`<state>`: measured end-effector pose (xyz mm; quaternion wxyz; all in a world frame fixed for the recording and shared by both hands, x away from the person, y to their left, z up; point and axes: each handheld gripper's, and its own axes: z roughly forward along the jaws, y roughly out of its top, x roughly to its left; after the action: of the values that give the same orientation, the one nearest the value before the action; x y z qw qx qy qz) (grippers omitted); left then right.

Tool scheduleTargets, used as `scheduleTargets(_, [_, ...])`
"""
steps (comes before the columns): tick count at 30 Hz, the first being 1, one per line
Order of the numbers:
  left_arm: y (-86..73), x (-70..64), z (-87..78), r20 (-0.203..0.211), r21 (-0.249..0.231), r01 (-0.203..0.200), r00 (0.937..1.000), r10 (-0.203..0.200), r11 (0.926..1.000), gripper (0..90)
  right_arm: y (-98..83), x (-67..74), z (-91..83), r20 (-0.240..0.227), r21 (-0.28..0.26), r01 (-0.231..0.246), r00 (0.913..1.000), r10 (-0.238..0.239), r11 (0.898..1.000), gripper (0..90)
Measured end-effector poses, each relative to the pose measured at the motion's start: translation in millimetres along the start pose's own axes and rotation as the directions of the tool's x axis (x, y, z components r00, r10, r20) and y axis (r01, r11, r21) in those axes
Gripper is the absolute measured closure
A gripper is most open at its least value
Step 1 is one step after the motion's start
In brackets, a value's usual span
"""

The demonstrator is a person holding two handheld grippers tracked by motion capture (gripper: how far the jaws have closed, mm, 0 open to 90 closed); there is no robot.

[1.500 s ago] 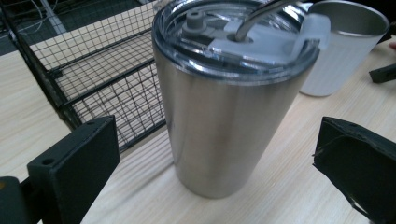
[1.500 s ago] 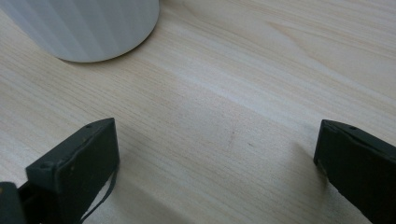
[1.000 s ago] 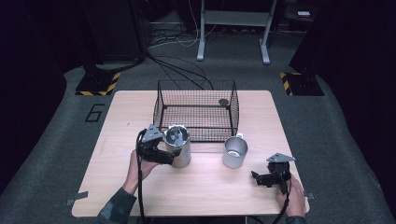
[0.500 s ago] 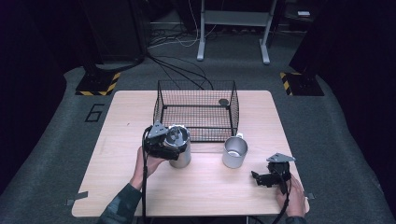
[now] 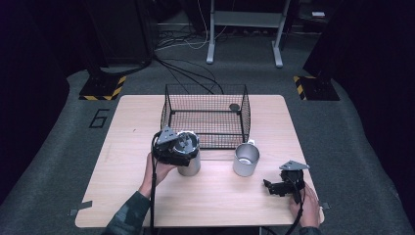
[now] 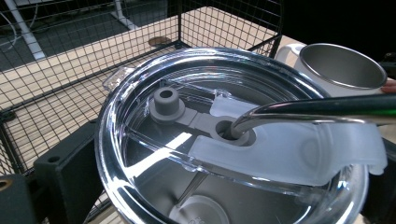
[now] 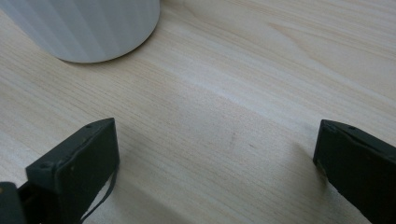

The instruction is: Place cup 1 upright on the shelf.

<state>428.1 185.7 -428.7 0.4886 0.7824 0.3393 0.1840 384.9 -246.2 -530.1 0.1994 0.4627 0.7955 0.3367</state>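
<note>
A steel tumbler (image 5: 190, 166) with a clear lid (image 6: 187, 93) stands on the table in front of the wire basket. A bent metal straw (image 6: 317, 107) goes through the lid's hole. My left gripper (image 5: 183, 147) comes over it from the left. Its jaws stand one on each side of the tumbler just under the lid, the left jaw against it. A white mug (image 5: 246, 159) with a steel inside stands upright to the tumbler's right. My right gripper (image 5: 270, 186) rests low on the table right of the mug, open (image 7: 215, 154) with bare wood between its jaws.
The black wire basket (image 5: 205, 115) stands at the table's back middle, with a small dark disc (image 5: 234, 106) in its far right corner. The mug's base (image 7: 88, 28) is just ahead of the right gripper. Cables, stands and hazard-striped feet lie on the floor beyond.
The left gripper swung right from beside the tumbler to over its top and has stayed there. The tumbler, mug and right gripper have not moved.
</note>
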Motion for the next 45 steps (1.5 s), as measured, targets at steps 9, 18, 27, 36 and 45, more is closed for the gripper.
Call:
scheduleTargets(9, [2.0,-3.6,-1.3,-0.028,0.004,-0.026,0.9993,0.026,0.9996,3.6,0.0,0.0,0.0,-0.001,0.001,-0.001,1.0,0.001,1.0,0.0])
scheduleTargets(18, [-0.3,-0.7,-7.4,-0.027,0.002,-0.011,0.9996,0.011,0.9999,3.7,0.4,0.3,0.0,-0.001,0.007,-0.003,1.0,0.003,1.0,0.0])
scheduleTargets(27, [0.6,-5.2,-15.5,-0.027,0.0,-0.025,0.9993,0.025,0.9997,3.7,0.3,0.2,0.0,-0.001,0.007,-0.003,1.0,0.003,1.0,0.0])
scheduleTargets(36, [7.8,-9.9,-27.9,-0.017,-0.012,-0.048,0.9987,0.047,0.9988,3.7,0.3,0.3,0.1,-0.002,0.006,-0.003,1.0,0.003,1.0,0.0])
scheduleTargets(45, [14.2,-9.1,-37.2,-0.011,-0.002,-0.057,0.9983,0.057,0.9983,3.7,0.3,0.2,0.1,-0.002,0.007,-0.003,1.0,0.003,1.0,0.0])
